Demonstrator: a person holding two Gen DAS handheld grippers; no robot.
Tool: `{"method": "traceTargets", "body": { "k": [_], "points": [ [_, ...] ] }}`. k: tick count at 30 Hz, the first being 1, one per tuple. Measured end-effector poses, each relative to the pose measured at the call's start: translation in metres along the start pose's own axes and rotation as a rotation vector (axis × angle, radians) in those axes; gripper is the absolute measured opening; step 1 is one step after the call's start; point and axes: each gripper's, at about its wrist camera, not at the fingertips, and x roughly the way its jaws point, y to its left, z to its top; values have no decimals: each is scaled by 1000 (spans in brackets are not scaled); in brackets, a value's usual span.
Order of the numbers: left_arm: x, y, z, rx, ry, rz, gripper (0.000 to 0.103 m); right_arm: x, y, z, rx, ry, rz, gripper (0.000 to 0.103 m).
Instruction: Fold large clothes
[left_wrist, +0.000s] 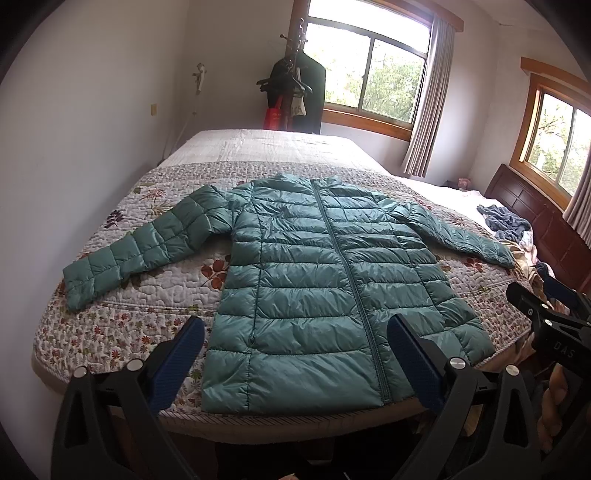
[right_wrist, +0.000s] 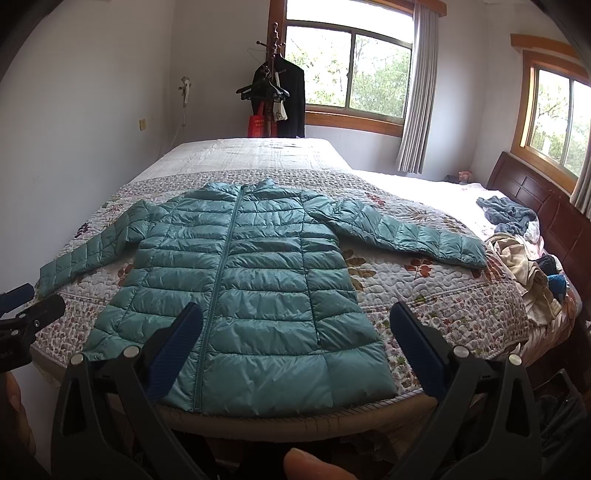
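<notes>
A teal quilted puffer jacket (left_wrist: 317, 280) (right_wrist: 243, 280) lies flat and zipped on the floral bedspread (left_wrist: 122, 317) (right_wrist: 443, 295), hem toward me, both sleeves spread out to the sides. My left gripper (left_wrist: 295, 332) hovers open over the hem near the bed's front edge, nothing between its blue pads (left_wrist: 177, 362). In the right wrist view my right gripper (right_wrist: 295, 328) is likewise open above the hem's right half, holding nothing. Each gripper shows at the edge of the other's view: the right gripper (left_wrist: 546, 325) and the left gripper (right_wrist: 26, 314).
A pile of loose clothes (left_wrist: 517, 236) (right_wrist: 517, 258) lies at the bed's right side by a dark wooden headboard (right_wrist: 546, 206). A coat rack (left_wrist: 295, 85) (right_wrist: 275, 85) with dark garments stands beyond the bed near the window. A wall (right_wrist: 74, 110) runs along the left.
</notes>
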Motion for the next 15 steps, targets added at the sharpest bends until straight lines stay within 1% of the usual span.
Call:
{"method": "traceTargets", "body": {
  "k": [6,9,11,13,15],
  "points": [
    [1,0,-1,-3,2,-5,99,7,-1,0,2,8,-5,100],
    [10,2,0,2,-1,-11,99,14,-4,2,-1,19,-13,100],
    [18,3,4,2,-8,-35,99,26,-12,6,3,30,-12,100],
    [29,6,8,0,-36,-84,99,41,-29,10,39,28,3,100],
    [39,6,15,35,-78,-136,99,60,-55,14,103,11,61,100]
  ]
}}
